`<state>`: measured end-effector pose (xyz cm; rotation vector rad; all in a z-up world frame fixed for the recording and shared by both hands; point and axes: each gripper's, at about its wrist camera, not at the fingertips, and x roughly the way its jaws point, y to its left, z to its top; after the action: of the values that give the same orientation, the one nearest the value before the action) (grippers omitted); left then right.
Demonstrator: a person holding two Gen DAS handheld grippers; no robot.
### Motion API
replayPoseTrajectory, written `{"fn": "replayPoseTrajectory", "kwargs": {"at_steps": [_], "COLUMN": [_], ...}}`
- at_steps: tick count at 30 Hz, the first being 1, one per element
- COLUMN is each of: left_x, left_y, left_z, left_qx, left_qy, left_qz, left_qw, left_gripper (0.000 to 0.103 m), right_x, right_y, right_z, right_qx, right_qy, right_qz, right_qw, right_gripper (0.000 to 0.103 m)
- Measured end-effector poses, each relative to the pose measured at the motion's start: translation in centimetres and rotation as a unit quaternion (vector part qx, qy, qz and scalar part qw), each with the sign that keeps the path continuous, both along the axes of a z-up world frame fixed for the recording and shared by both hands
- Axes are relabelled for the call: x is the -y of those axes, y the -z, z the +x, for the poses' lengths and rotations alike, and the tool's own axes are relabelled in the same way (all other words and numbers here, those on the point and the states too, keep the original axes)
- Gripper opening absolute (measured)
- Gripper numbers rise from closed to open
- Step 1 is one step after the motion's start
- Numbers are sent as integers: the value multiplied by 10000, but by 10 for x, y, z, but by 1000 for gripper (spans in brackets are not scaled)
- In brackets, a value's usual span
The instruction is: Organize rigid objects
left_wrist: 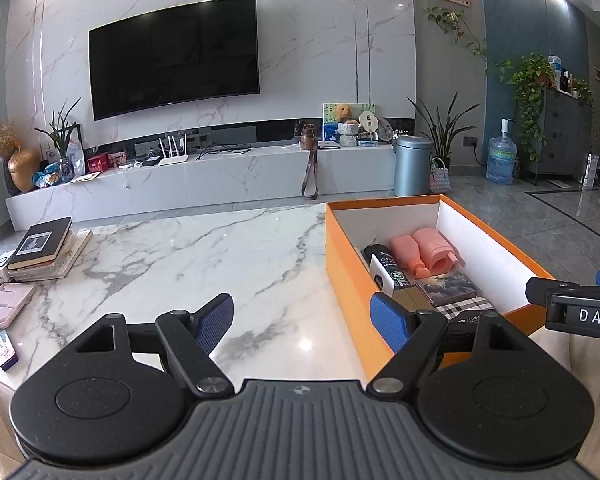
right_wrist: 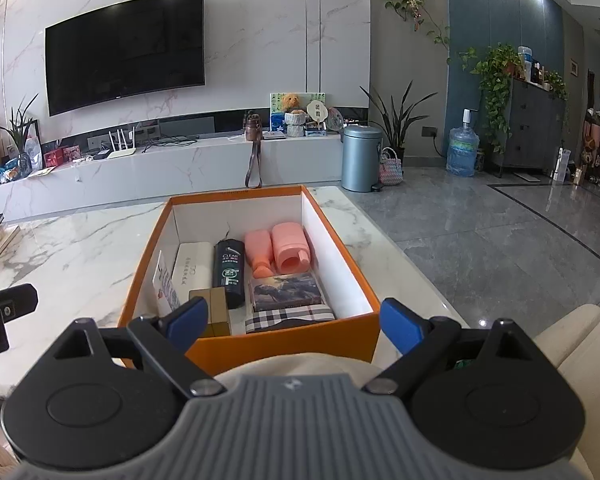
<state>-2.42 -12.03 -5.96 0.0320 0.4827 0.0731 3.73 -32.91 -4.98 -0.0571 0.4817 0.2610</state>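
An orange box [right_wrist: 352,264] stands on the marble table, also in the left wrist view [left_wrist: 342,258]. In it lie a black CLEAR bottle [right_wrist: 229,272], a pink bottle [right_wrist: 259,252], a pink cylinder [right_wrist: 290,250], a white case [right_wrist: 190,272], a gold box [right_wrist: 216,312], a picture box [right_wrist: 286,290] and a plaid item [right_wrist: 290,318]. My left gripper [left_wrist: 304,322] is open and empty over the table, left of the box. My right gripper [right_wrist: 296,326] is open and empty at the box's near edge.
A stack of books [left_wrist: 44,248] and a pink case [left_wrist: 4,304] lie at the table's left end. The marble table [left_wrist: 204,256] stretches between them and the box. Beyond are a TV console, a blue bin [right_wrist: 360,158] and grey floor.
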Motion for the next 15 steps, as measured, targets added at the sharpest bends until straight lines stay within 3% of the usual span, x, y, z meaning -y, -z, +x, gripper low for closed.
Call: {"fn": "replayPoseTrajectory", "kwargs": {"at_steps": [15], "left_x": [-2], "left_y": [-1], "left_z": [-3], "left_qx": [-1], "left_qy": [-2], "left_qz": [-23], "left_qw": [10000], "left_gripper": [91], "right_x": [0], "right_y": [0], "right_z": [1], "right_qx": [-12], "right_qy": [-1], "right_qz": [2], "right_qw": [10000], "right_gripper": [92]}}
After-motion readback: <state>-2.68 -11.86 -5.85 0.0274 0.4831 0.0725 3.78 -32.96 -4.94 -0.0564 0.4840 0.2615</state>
